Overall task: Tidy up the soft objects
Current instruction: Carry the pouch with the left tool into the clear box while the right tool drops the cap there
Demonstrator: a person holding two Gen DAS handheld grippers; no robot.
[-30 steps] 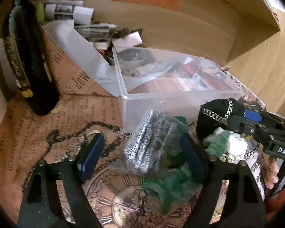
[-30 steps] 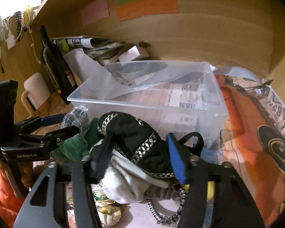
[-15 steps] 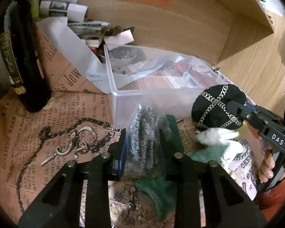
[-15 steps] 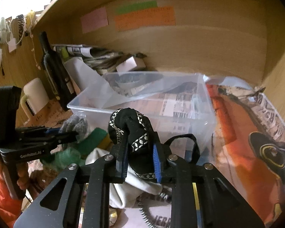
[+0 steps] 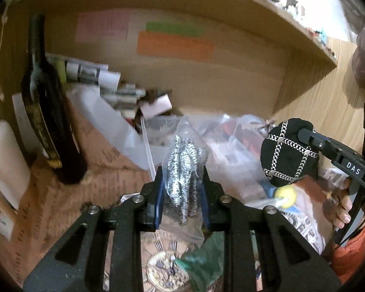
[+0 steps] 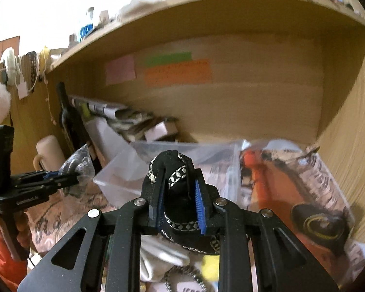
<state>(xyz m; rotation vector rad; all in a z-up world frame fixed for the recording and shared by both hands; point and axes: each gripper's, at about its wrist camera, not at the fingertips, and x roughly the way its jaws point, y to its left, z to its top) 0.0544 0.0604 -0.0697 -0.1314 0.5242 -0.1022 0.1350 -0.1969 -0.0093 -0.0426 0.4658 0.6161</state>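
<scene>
well, a clear bin (image 6: 124, 170) sits on the desk against the back wall, with a white sheet and printed paper showing through it; its contents are too blurred to name. beside it stand a dark bottle (image 5: 48, 112) and a cream mug (image 5: 4, 160). the left gripper (image 5: 182, 189) is clamped on a clear bag (image 5: 185, 165) of silver-speckled stuff, raised in front of the bin. the right gripper (image 6: 178, 202) is closed tight on a black cap (image 6: 175, 182) with chain trim, lifted above a white cloth (image 6: 158, 260) and a green cloth (image 5: 202, 265) on the desk.
</scene>
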